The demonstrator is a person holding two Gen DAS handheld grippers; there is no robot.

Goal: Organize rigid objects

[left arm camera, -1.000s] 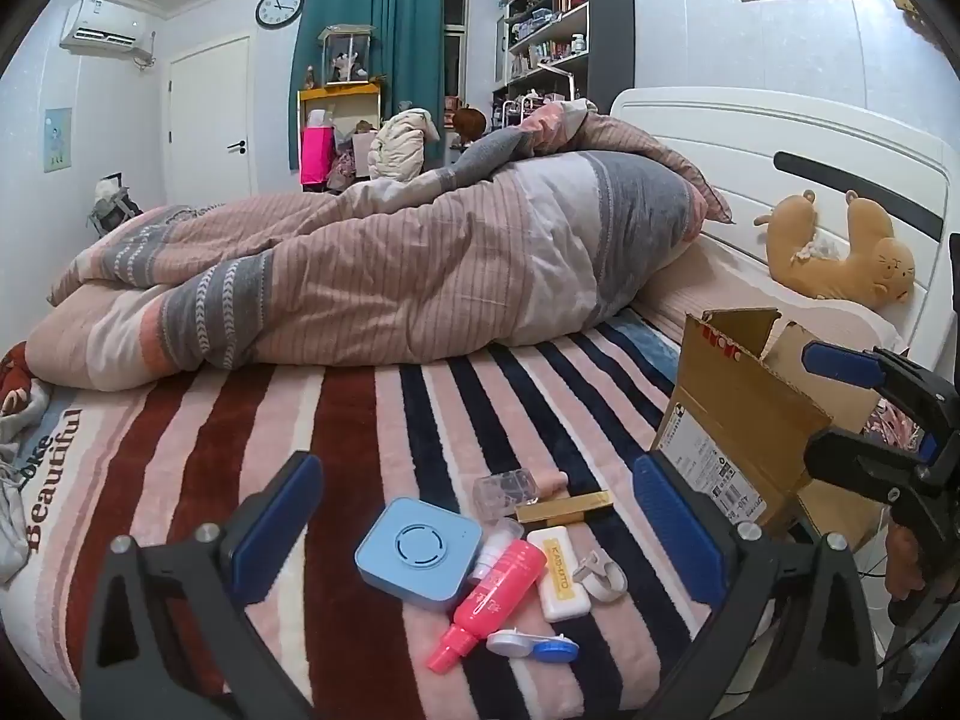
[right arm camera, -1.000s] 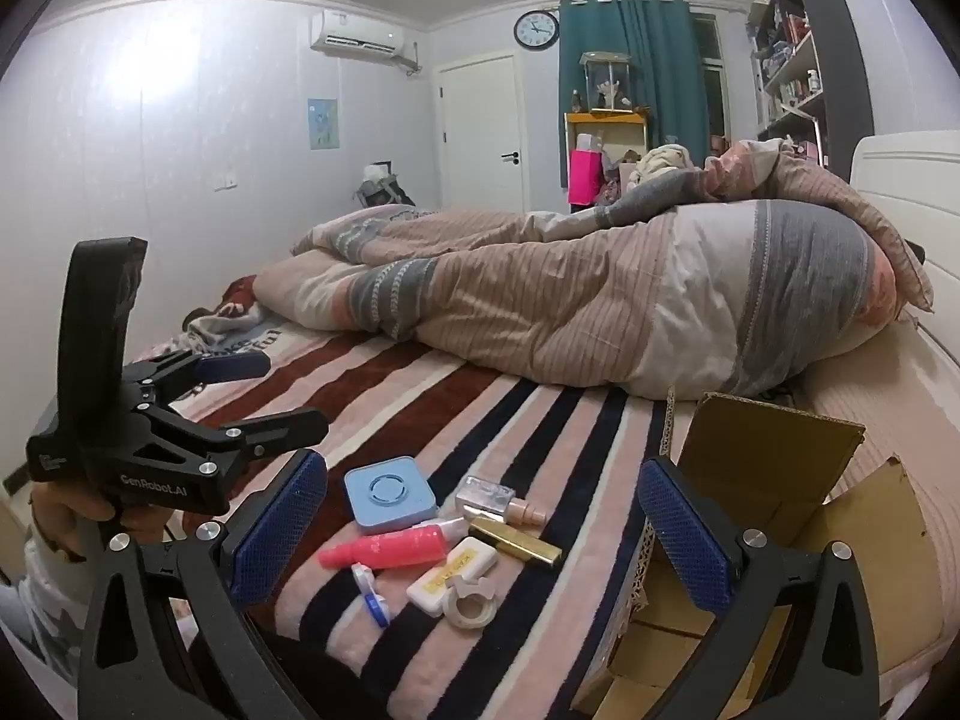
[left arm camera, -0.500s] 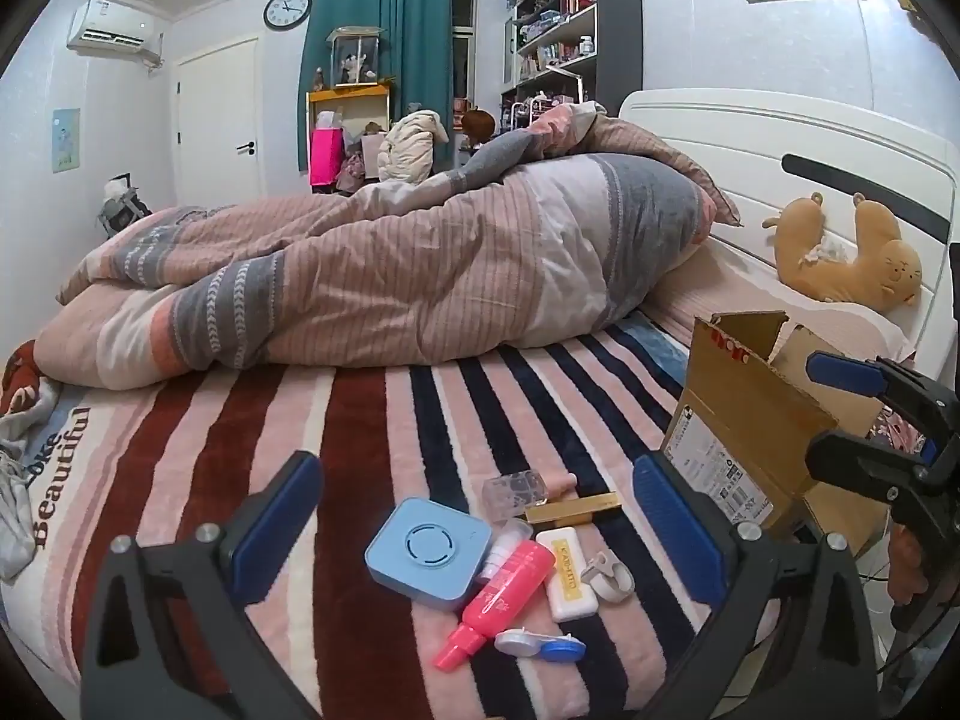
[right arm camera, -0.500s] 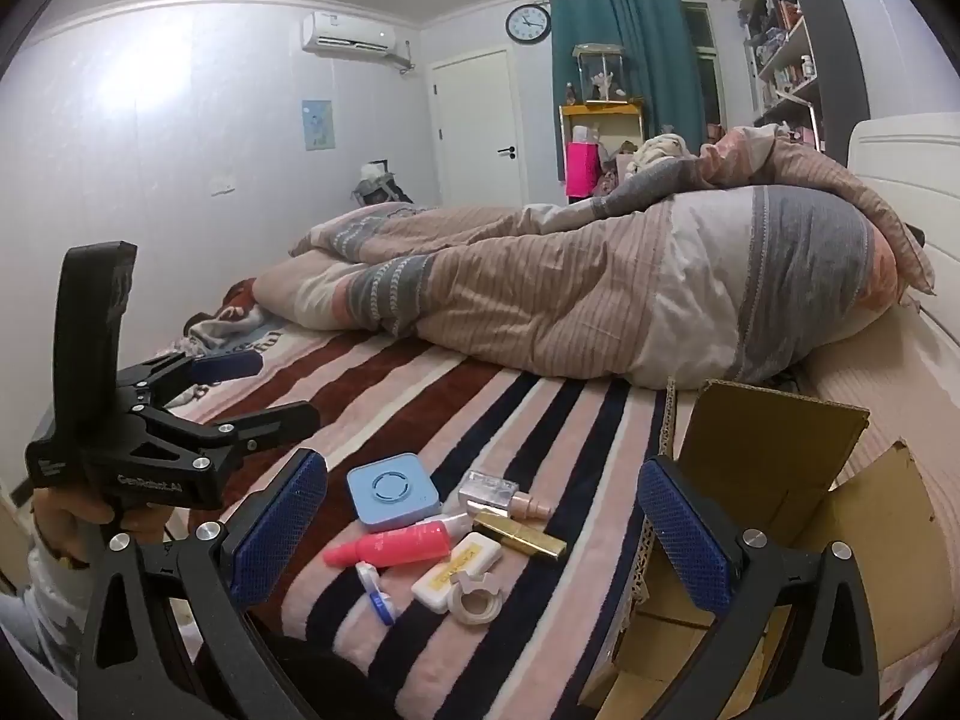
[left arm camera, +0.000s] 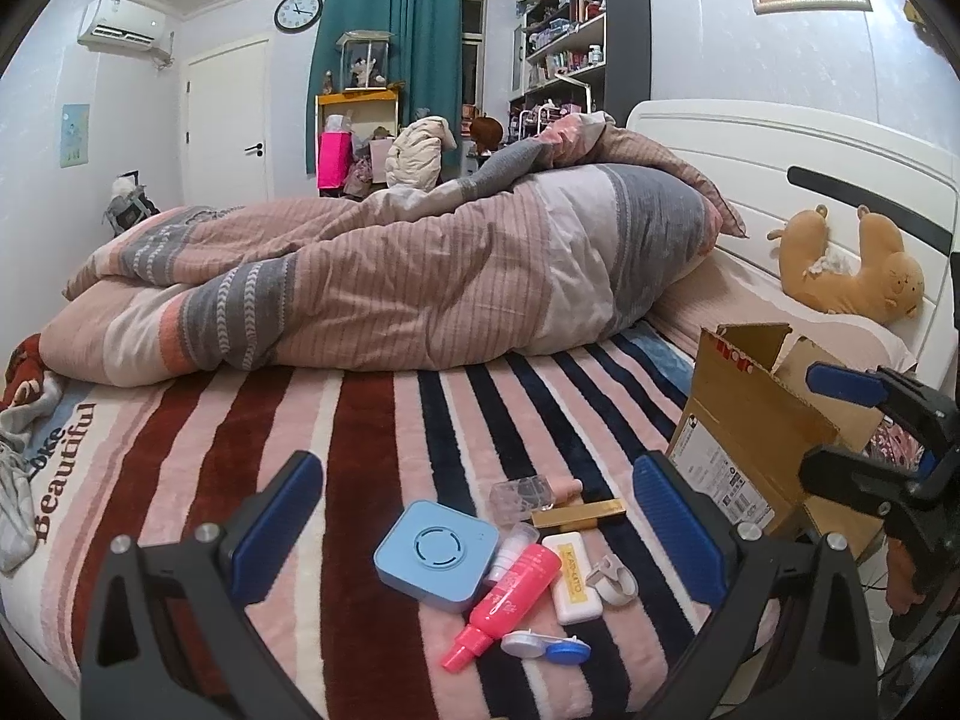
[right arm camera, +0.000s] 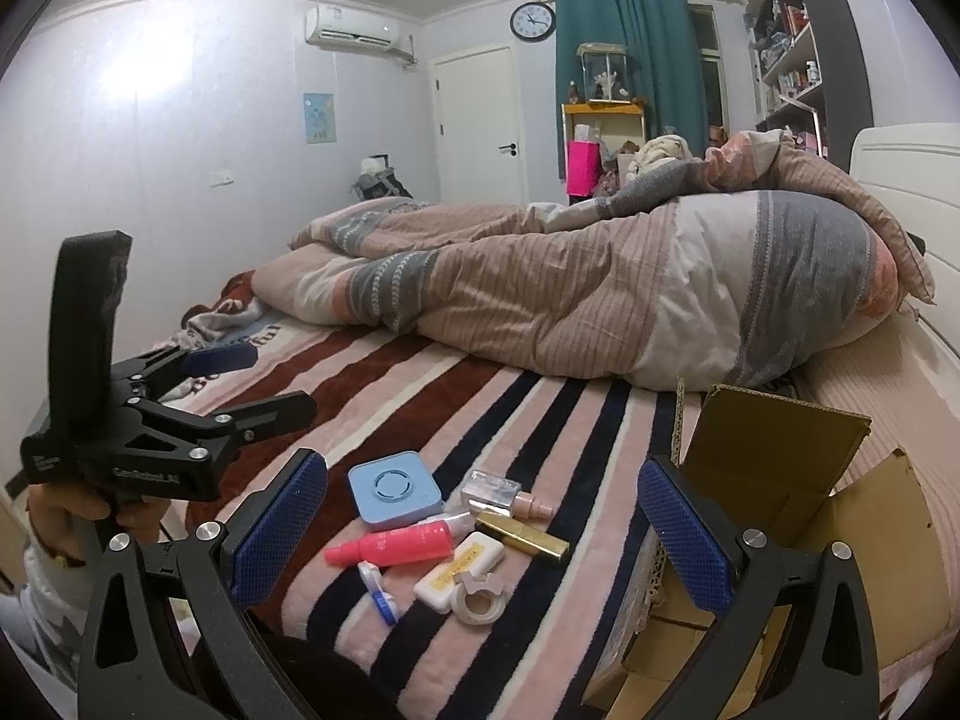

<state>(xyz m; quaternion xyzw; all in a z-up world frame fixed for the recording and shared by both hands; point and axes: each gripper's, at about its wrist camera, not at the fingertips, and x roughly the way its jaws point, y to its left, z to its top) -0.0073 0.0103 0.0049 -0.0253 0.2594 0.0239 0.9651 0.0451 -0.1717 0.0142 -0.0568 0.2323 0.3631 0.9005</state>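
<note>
A cluster of small items lies on the striped blanket: a blue square case (left arm camera: 436, 553) (right arm camera: 393, 493), a pink tube (left arm camera: 510, 596) (right arm camera: 393, 546), a gold bar-shaped tube (left arm camera: 578, 514) (right arm camera: 523, 536), a white box (left arm camera: 575, 576) (right arm camera: 459, 570), a clear bottle (left arm camera: 521, 497) (right arm camera: 495, 492), a contact lens case (left arm camera: 546, 648) (right arm camera: 379, 591) and a white ring (left arm camera: 612, 577) (right arm camera: 480, 597). An open cardboard box (left arm camera: 744, 438) (right arm camera: 774, 480) stands to their right. My left gripper (left arm camera: 474, 516) is open and empty above the items. My right gripper (right arm camera: 480, 531) is open and empty, also above them.
A rumpled striped duvet (left arm camera: 372, 288) fills the far half of the bed. A plush toy (left arm camera: 852, 276) lies by the headboard. The other gripper shows at each view's edge: the right one (left arm camera: 882, 420), the left one (right arm camera: 198, 384).
Both grippers have drifted slightly; the items sit a little higher and more central in each view. Nothing has been picked up or moved.
</note>
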